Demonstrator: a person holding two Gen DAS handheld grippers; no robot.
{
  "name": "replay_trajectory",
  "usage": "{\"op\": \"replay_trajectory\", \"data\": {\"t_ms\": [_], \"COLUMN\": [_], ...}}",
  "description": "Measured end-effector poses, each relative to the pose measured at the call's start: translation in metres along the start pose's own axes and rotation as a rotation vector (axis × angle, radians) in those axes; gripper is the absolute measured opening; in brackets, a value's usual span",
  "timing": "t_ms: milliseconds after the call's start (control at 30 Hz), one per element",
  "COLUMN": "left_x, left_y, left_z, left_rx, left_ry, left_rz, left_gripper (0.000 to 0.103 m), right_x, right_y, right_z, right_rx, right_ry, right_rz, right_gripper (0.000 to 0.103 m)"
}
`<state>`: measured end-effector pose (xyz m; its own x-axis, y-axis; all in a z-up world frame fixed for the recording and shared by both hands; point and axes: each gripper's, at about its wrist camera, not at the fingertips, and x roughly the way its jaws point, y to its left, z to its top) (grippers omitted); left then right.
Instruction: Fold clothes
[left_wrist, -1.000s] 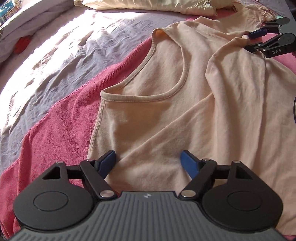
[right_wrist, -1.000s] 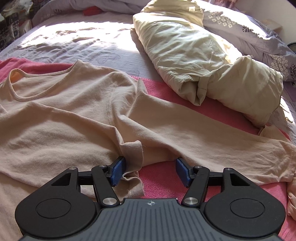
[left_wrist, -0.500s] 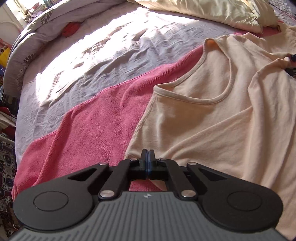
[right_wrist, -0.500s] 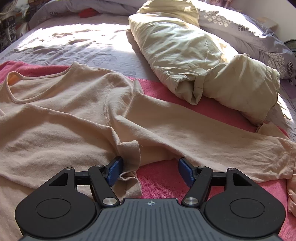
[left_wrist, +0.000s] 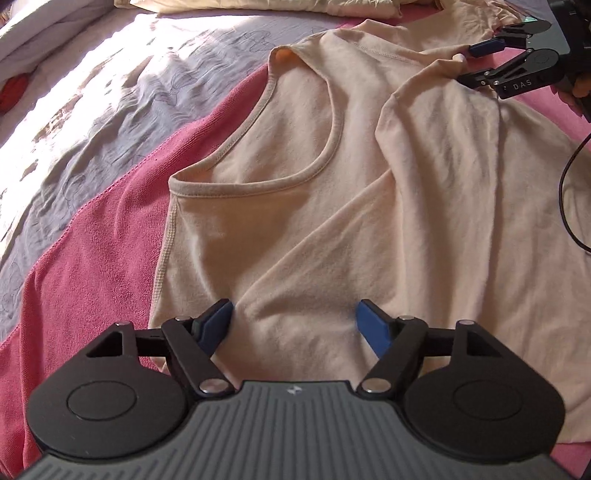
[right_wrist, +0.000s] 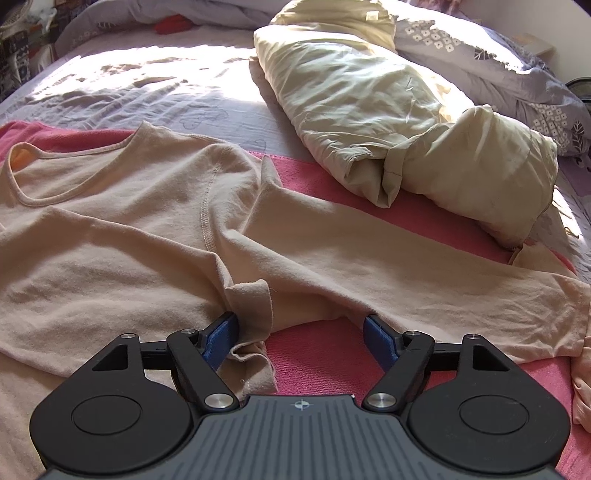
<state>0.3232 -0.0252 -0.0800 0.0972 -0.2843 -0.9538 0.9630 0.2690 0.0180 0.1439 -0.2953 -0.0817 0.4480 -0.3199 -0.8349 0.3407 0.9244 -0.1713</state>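
Bed: lilac sheet (right_wrist: 155, 96) under a pink towel (left_wrist: 92, 236).
Shirt: beige long-sleeved top (left_wrist: 332, 206) spread flat on the towel, neckline towards the sheet.
Pillow: yellowish, crumpled (right_wrist: 388, 110), beyond the outstretched sleeve (right_wrist: 424, 258).
Left hand-held gripper (left_wrist: 295, 326): jaws just reopened, well apart, over the top's body; contact unclear.
Right hand-held gripper (right_wrist: 301, 338): jaws just widening, apart; folded-over cuff (right_wrist: 255, 325) lies between, against one pad.
Hidden: sleeve's end cut off.

One beige shirt (left_wrist: 295, 221), one pink towel (left_wrist: 92, 258), one cream pillow (right_wrist: 388, 110), two claws
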Motion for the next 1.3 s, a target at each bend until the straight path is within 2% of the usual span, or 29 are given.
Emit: {"op": "replay_trajectory", "data": {"t_ms": [33, 67, 167, 367, 500, 600, 800, 900, 1100, 1133, 1200, 1233, 1300], "left_x": [-0.002, -0.004, -0.010, -0.023, -0.034, -0.039, -0.043, -0.033, -0.025, -0.025, -0.024, -0.024, -0.024], "left_y": [0.000, 0.000, -0.003, -0.025, -0.025, -0.019, 0.002, 0.010, 0.013, 0.013, 0.013, 0.013, 0.012], "left_z": [0.001, 0.001, 0.000, -0.007, -0.006, -0.009, -0.022, -0.032, -0.044, -0.045, -0.047, -0.048, -0.049], "left_rx": [-0.021, -0.043, -0.108, -0.137, -0.210, -0.266, -0.397, -0.445, -0.483, -0.487, -0.490, -0.489, -0.489], "left_ry": [-0.003, -0.003, -0.007, -0.046, -0.084, -0.099, -0.082, -0.035, -0.014, -0.013, -0.010, -0.009, -0.008], "left_rz": [0.011, 0.039, 0.118, 0.239, 0.278, 0.308, 0.344, 0.359, 0.379, 0.381, 0.384, 0.386, 0.389], "left_gripper": [0.056, 0.039, 0.008, 0.002, 0.002, 0.002, 0.004, 0.004, 0.006, 0.008, 0.009, 0.010, 0.010], "right_x": [0.000, 0.000, 0.000, -0.012, -0.021, -0.026, -0.028, -0.029, -0.024, -0.021, -0.006, 0.001, 0.001], "right_y": [-0.001, -0.002, -0.002, 0.010, 0.018, 0.017, 0.016, 0.016, 0.011, 0.011, 0.015, 0.017, 0.024], "right_z": [0.000, -0.001, -0.001, 0.000, -0.001, -0.003, -0.005, -0.001, 0.018, 0.021, 0.030, 0.033, 0.037], "right_rx": [0.008, 0.015, 0.024, -0.057, -0.104, -0.091, -0.082, -0.076, -0.003, 0.007, 0.017, 0.013, -0.004], "right_ry": [0.000, -0.001, -0.004, -0.044, -0.058, -0.052, -0.035, -0.050, -0.087, -0.084, -0.037, -0.009, -0.019], "right_rz": [0.002, 0.003, 0.000, -0.032, -0.033, -0.035, -0.044, -0.046, 0.038, 0.062, 0.089, 0.102, 0.084], "right_gripper": [0.076, 0.077, 0.077, 0.077, 0.077, 0.077, 0.077, 0.077, 0.076, 0.070, 0.038, 0.006, 0.007]}}
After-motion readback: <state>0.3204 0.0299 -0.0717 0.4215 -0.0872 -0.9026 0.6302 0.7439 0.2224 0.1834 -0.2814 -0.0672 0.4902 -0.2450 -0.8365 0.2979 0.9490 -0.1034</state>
